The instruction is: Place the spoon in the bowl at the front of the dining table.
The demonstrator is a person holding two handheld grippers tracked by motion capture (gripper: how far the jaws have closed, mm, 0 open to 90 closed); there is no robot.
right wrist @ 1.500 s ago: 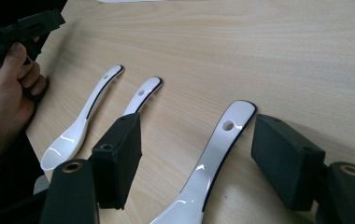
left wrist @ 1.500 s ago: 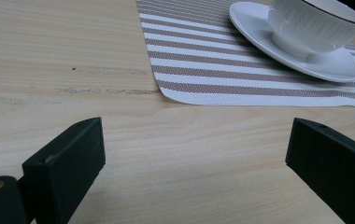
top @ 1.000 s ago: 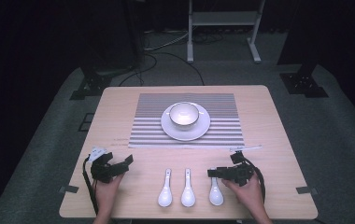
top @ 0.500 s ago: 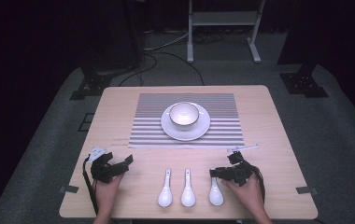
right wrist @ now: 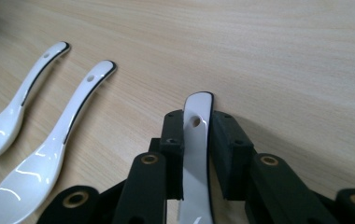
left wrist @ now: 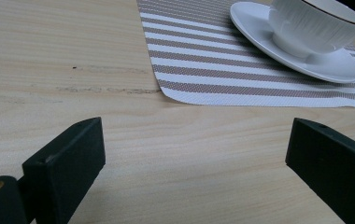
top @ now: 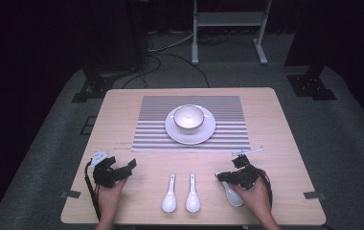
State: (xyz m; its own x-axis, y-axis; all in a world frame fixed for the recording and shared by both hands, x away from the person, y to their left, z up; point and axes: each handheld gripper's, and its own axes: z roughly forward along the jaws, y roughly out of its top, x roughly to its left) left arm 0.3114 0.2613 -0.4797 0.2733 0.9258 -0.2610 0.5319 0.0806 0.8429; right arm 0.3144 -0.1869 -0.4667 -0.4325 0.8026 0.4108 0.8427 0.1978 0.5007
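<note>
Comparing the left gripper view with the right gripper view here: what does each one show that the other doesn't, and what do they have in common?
Left gripper view: the striped placemat with a white saucer carrying a white cup, seen between two black jaws standing wide apart with bare wood between them.

Right gripper view: three white spoons. Two lie free on the wood, the far spoon and the near spoon; the third spoon has its handle clamped between the jaws.

Both: the light wooden table and a pair of black jaws at the bottom.

Left gripper (left wrist: 194,154) agape, right gripper (right wrist: 197,144) seemingly clamped
</note>
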